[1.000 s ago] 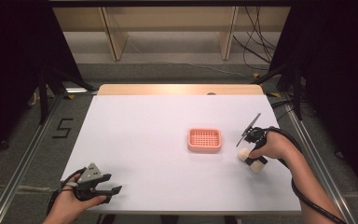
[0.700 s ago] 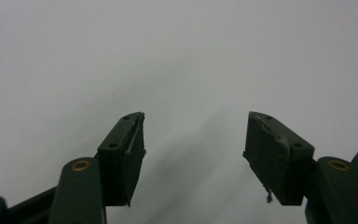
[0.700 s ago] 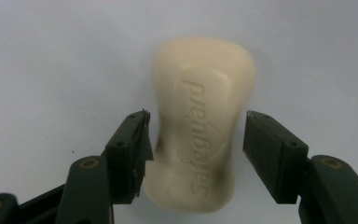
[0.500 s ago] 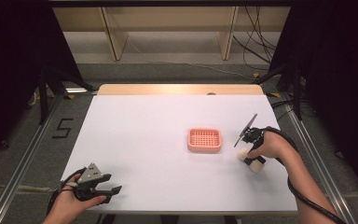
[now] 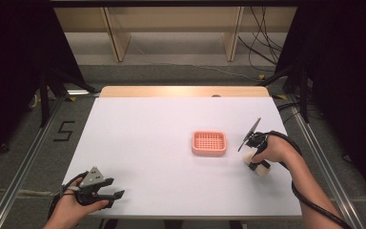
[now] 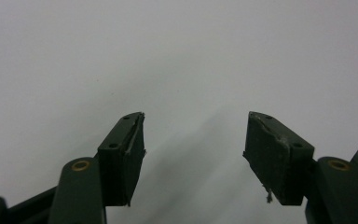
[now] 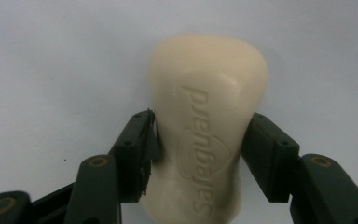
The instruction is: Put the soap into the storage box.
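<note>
A cream soap bar (image 7: 205,126) with embossed lettering sits between the jaws of my right gripper (image 7: 198,140), which is shut on its sides. In the high view the soap bar (image 5: 257,164) is at the table's right side, just over the white top, under my right gripper (image 5: 255,160). A pink slotted soap dish (image 5: 209,143) lies a little to its left. My left gripper (image 5: 116,190) rests near the front left corner, open. In its own view the left gripper (image 6: 193,149) has only bare white table between its jaws.
The white table (image 5: 147,133) has a wooden strip along its far edge. Metal rails run along both sides on the floor. A black cable (image 5: 314,200) trails from the right gripper along the forearm.
The right hand with the soap has shifted slightly toward the dish and a little away from the front edge. The left gripper has stayed in place.
</note>
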Demonstrator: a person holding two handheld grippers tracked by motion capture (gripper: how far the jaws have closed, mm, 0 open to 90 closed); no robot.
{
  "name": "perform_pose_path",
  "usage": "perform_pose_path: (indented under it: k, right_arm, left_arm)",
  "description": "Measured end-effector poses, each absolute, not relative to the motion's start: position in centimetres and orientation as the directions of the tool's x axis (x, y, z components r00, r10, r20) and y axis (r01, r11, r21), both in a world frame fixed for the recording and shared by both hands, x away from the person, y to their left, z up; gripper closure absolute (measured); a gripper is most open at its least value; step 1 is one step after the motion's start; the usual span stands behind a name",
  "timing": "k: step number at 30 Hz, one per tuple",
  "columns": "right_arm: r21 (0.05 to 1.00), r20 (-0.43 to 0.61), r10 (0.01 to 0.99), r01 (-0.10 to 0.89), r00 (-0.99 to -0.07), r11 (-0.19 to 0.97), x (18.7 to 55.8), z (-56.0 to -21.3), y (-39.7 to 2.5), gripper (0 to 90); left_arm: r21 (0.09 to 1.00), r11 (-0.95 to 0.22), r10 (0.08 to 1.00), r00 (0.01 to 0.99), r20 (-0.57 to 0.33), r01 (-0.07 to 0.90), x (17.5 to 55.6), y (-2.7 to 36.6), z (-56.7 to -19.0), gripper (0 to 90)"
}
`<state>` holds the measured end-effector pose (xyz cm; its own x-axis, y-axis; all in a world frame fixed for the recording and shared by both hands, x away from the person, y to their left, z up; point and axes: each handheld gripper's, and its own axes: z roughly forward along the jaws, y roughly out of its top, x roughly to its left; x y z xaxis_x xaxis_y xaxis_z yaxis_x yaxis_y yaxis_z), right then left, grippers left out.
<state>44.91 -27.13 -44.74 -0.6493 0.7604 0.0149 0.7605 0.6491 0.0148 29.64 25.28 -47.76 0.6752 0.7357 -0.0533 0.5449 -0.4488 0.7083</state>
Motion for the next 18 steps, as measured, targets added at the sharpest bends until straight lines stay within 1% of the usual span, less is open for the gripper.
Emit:
perform_pose_path:
  k: [2,4,5,8,10,11,15,16,17,18]
  right_arm:
    - [0.022,0.018,0.754,0.755,-0.656,0.656,44.93,-44.84,-27.29,48.5]
    - [0.009,0.025,0.764,0.764,-0.645,0.645,44.85,-44.84,-27.22,50.0]
    - [0.018,0.025,0.746,0.746,-0.666,0.666,44.96,-44.95,-27.41,50.0]
    - [0.011,0.031,0.761,0.762,-0.648,0.648,44.83,-44.88,-27.3,50.2]
    - [0.026,0.028,0.753,0.754,-0.657,0.657,44.75,-44.91,-27.38,50.3]
    - [0.029,0.031,0.74,0.741,-0.672,0.671,44.79,-44.91,-27.49,50.3]
    - [0.055,0.031,0.733,0.734,-0.679,0.677,44.35,-44.9,-27.59,50.4]
    - [0.063,0.03,0.725,0.725,-0.688,0.686,44.28,-44.93,-27.72,50.4]
    - [0.054,0.043,0.737,0.738,-0.675,0.673,44.16,-44.85,-27.62,50.5]
    - [0.058,0.038,0.731,0.732,-0.682,0.679,44.12,-44.85,-27.7,50.5]
  left_arm:
    - [0.708,-0.448,0.736,0.675,-0.054,0.545,29.65,25.28,-47.76,37.1]
    - [0.708,-0.447,0.735,0.676,-0.059,0.547,29.63,25.26,-47.77,37.1]
    - [0.705,-0.449,0.733,0.678,-0.06,0.548,29.66,25.27,-47.78,37.1]
    - [0.707,-0.462,0.73,0.683,-0.041,0.536,29.67,25.32,-47.72,37.1]
    - [0.709,-0.448,0.734,0.677,-0.057,0.545,29.61,25.25,-47.77,37.1]
    - [0.706,-0.451,0.735,0.676,-0.052,0.545,29.64,25.29,-47.78,37.1]
    - [0.705,-0.452,0.732,0.679,-0.056,0.546,29.66,25.29,-47.79,37.1]
    - [0.705,-0.452,0.74,0.671,-0.044,0.546,29.69,25.24,-47.86,37.1]
    - [0.705,-0.452,0.74,0.671,-0.044,0.546,29.69,25.24,-47.86,37.1]
    - [0.703,-0.458,0.737,0.674,-0.041,0.544,29.69,25.26,-47.83,37.1]
